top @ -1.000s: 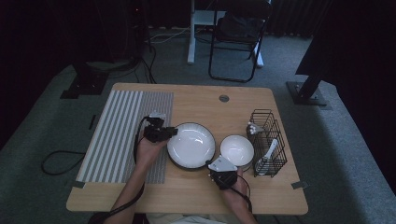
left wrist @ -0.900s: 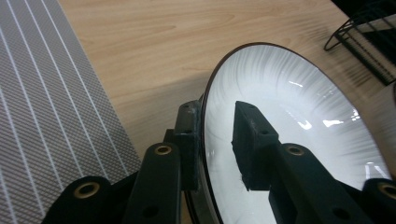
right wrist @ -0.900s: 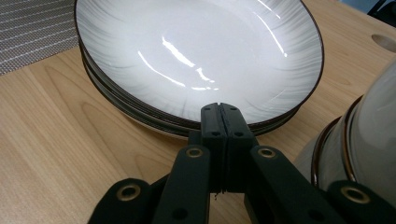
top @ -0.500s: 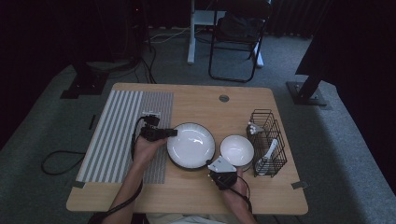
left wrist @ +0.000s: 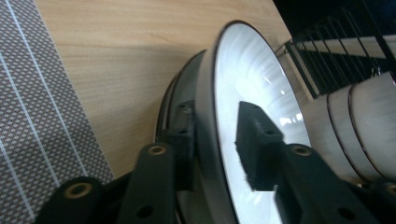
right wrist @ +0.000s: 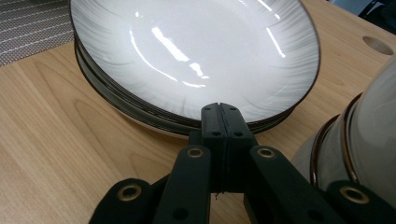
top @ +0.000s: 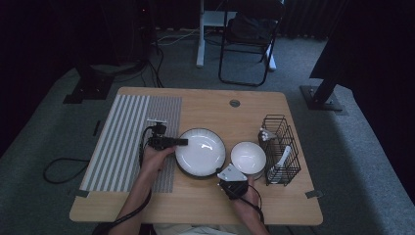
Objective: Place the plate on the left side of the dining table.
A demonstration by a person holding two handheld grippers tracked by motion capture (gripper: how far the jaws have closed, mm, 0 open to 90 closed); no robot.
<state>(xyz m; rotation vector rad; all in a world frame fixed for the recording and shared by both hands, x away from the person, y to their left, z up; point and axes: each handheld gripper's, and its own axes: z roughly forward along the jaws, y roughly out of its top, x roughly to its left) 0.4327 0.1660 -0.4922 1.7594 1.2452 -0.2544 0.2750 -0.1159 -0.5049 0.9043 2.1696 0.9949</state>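
The left gripper has been lowered; its jaws, just closing, straddle the top plate rim, unclamped. The right gripper is shut, empty, beside the plates.

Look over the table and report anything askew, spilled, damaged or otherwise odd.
Nothing is spilled or broken. The top plate of the plate stack sits a little off-centre, its rim between the left gripper jaws. The bowls and wire rack stand tidy. The right gripper is shut and empty.

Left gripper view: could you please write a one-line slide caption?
Left hand-held gripper straddles the rim of the top plate of a stack.
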